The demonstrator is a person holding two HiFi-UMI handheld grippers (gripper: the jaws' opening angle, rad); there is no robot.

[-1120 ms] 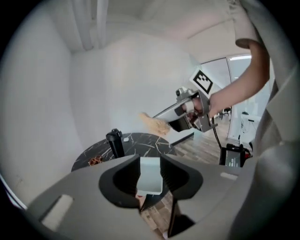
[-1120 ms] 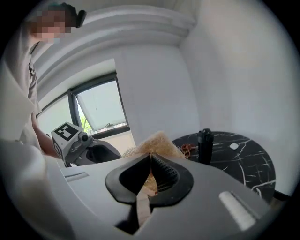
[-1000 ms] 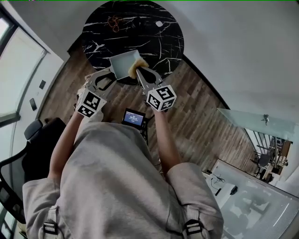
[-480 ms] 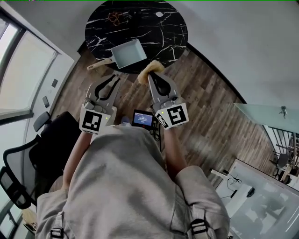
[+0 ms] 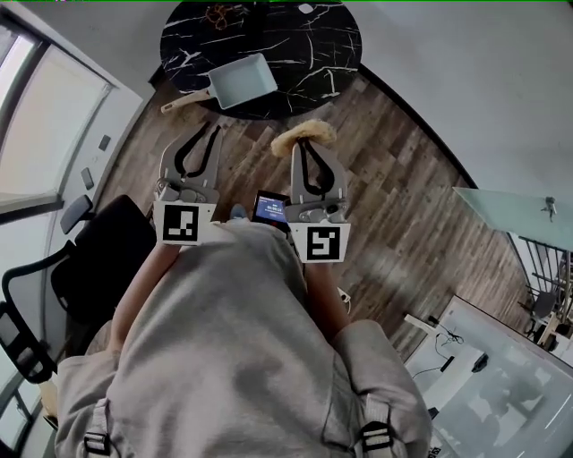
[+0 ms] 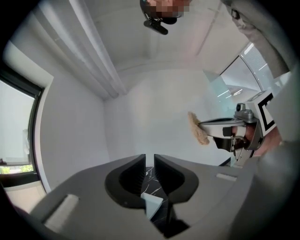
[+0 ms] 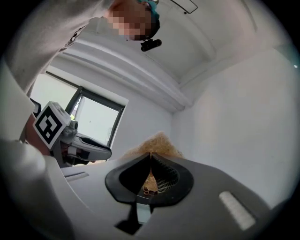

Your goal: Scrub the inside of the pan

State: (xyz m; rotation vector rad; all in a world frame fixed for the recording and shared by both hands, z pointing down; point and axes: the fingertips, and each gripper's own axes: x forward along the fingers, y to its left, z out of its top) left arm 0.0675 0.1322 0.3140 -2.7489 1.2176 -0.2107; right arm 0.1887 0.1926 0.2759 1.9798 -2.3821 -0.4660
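A pale square pan (image 5: 240, 80) with a wooden handle rests on the round black marble table (image 5: 313, 45); its corner (image 6: 152, 204) shows low between my left jaws. Both grippers hang over the wood floor, short of the table. My right gripper (image 5: 303, 148) (image 7: 150, 157) is shut on a tan fibrous scrubber (image 5: 304, 134) (image 7: 157, 143), which also shows in the left gripper view (image 6: 198, 127). My left gripper (image 5: 213, 130) (image 6: 149, 161) holds nothing. Its jaws have just been closing and stand a narrow gap apart.
A black office chair (image 5: 81, 268) stands at the left by a window. A small lit screen (image 5: 270, 207) sits in front of the person's body. Small items (image 5: 219, 13) lie at the table's far side. A glass-topped table (image 5: 510, 237) is at the right.
Both grippers have drawn back from the table and risen toward the person. The scrubber has left the pan. The left jaws have narrowed. The pan stays on the table.
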